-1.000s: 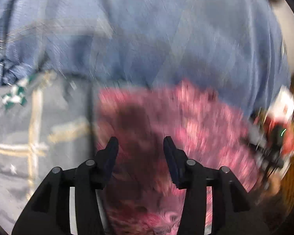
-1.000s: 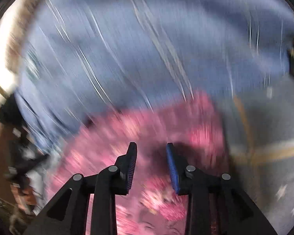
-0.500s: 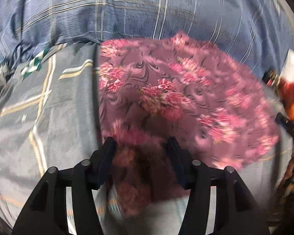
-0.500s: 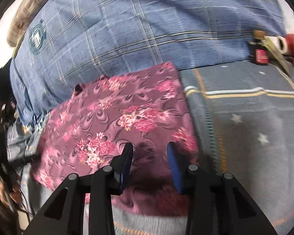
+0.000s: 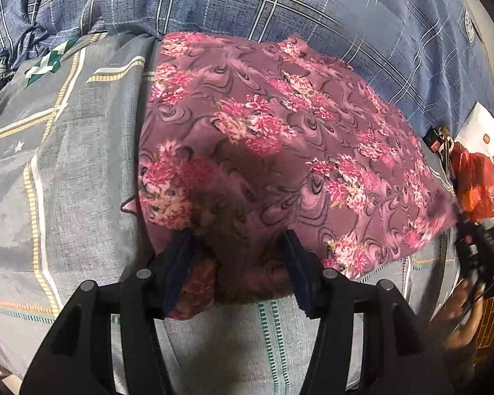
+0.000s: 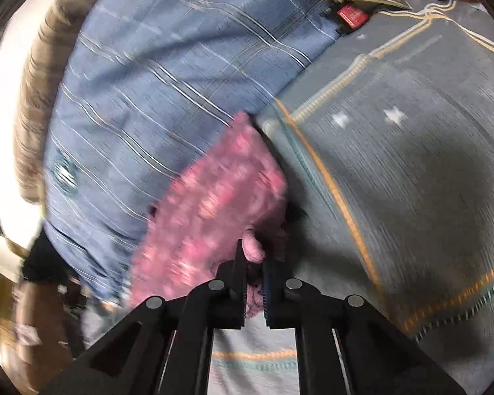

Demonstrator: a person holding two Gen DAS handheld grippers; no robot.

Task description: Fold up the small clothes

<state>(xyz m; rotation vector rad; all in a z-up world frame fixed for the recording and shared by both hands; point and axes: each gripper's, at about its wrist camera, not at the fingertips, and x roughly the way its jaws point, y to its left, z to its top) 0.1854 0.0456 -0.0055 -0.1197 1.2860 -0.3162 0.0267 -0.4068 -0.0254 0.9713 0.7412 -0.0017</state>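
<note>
Now we hold our right gripper (image 6: 255,263) clamped on a bunched edge of the pink floral garment (image 5: 280,151), which lies on the grey striped bedsheet (image 5: 82,164) below the blue plaid blanket (image 5: 313,10). Our left gripper (image 5: 235,247) stands parted over the garment's near edge, its pads pressing nothing.

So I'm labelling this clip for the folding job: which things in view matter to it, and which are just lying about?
Part of the job:
- pink floral cloth garment
- right tool, shut on a bunch of the garment's edge
- left tool, open over the garment's near edge

Lying about:
- blue plaid quilt
- grey striped bedsheet
- red plastic bag
- white box
</note>
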